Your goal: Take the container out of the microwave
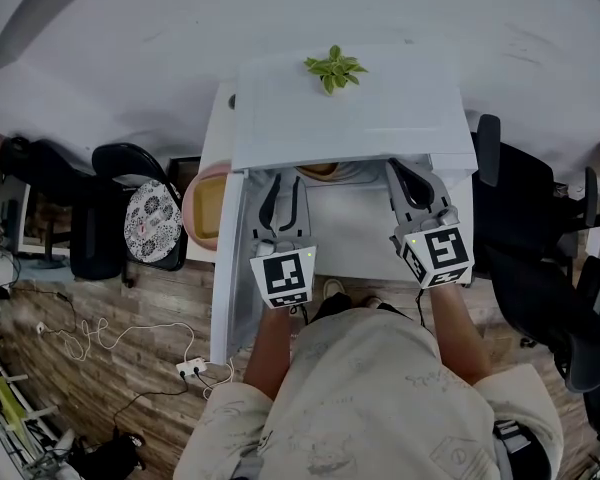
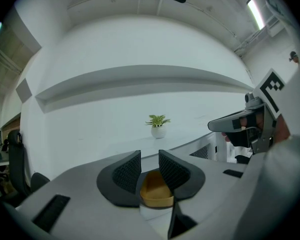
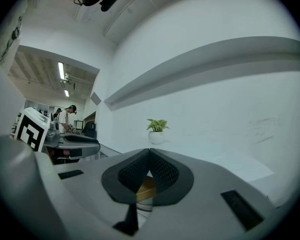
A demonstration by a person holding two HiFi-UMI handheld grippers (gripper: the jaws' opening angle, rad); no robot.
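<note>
Left tool [image 1: 285, 198], right tool [image 1: 417, 186] at white microwave [image 1: 350, 118], plant [image 1: 334, 68] atop

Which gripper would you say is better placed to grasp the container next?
Probably left: the left gripper has jaws apart, framing the container; the right gripper is shut.
</note>
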